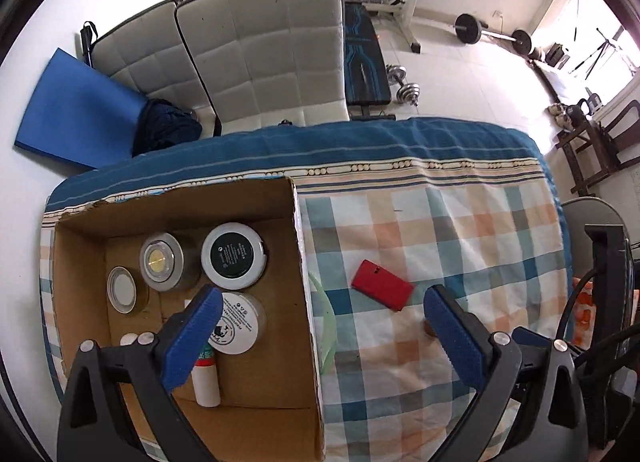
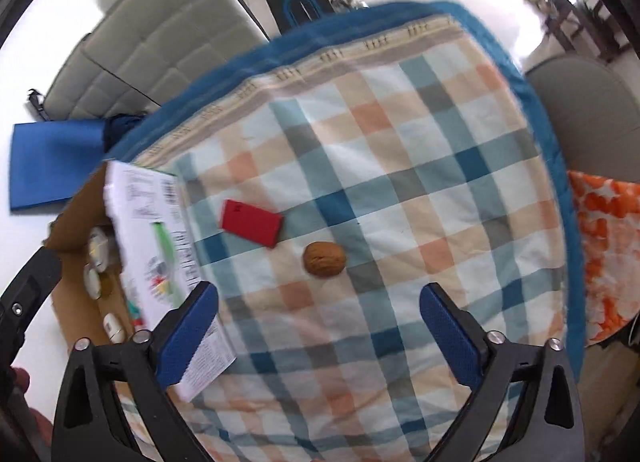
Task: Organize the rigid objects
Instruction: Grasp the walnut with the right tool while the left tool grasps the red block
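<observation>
Both jaws spread wide, nothing in either: I have the left gripper straddling the right wall of the cardboard box, its left finger over the jars inside. Red phone lies on the checkered bench cloth just ahead between those jaws. Right gripper hangs over the cloth, walnut just ahead between its jaws, phone ahead-left, box far left.

Left claw finger hides most of walnut.
</observation>
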A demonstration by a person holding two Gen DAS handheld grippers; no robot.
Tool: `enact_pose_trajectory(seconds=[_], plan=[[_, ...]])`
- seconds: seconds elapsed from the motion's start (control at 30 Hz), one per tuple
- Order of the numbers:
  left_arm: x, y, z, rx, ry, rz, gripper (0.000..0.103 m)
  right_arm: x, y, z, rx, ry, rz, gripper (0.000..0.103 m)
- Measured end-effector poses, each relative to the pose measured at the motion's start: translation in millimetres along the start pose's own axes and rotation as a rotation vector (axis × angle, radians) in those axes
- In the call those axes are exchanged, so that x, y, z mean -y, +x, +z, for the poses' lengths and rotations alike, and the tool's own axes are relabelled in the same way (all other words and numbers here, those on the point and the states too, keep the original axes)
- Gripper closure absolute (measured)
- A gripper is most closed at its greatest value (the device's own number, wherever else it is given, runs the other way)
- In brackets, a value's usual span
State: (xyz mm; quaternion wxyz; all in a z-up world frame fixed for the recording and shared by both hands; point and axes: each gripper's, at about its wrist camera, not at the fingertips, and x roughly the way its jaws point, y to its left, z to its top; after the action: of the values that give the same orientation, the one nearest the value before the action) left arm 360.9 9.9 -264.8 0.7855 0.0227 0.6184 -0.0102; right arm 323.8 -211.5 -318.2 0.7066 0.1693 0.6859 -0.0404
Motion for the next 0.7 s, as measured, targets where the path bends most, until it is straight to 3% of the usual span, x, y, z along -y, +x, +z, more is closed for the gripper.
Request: enact_pose_trajectory(seconds=[0.07, 0.2, 0.3, 0.33, 0.37, 0.53, 0.7], plan=[[4.5, 22.3, 4.0, -0.033, 0.018, 0.039, 0.000, 4.5, 33.9, 9.3, -0.069, 0.019, 0.018, 0.021], [6.0, 44.9, 6.6, -0.074, 0.033, 0.084, 0.000, 9.6, 87.3, 19.8, -0.164, 0.045, 0.035, 0.026], [9.8, 49.6, 8.7, -0.080, 0.034, 0.099, 0.000, 10.5, 110.4, 21.1, -0.211, 0.055, 0.043, 0.045], [10.8, 50.8, 9.1, -0.084, 0.033, 0.103, 0.000, 11.2, 115.3, 21.5, -0.225, 0.056, 0.041, 0.058], [12.9, 51.7, 9.7, -0.089, 0.031, 0.096, 0.000, 11.5, 120.0, 20.9, -0.235, 0.055, 0.035, 0.061], [24.8, 42.3, 16.9, -0.074, -0.013, 0.052, 0.000, 17.2, 112.9, 19.3, -0.220, 0.019, 0.020, 0.061], [52.2, 35.7, 18.8, -0.046, -0.137, -0.038, 0.000, 50.4, 70.4, 36.4, -0.128, 0.017, -0.010, 0.061]])
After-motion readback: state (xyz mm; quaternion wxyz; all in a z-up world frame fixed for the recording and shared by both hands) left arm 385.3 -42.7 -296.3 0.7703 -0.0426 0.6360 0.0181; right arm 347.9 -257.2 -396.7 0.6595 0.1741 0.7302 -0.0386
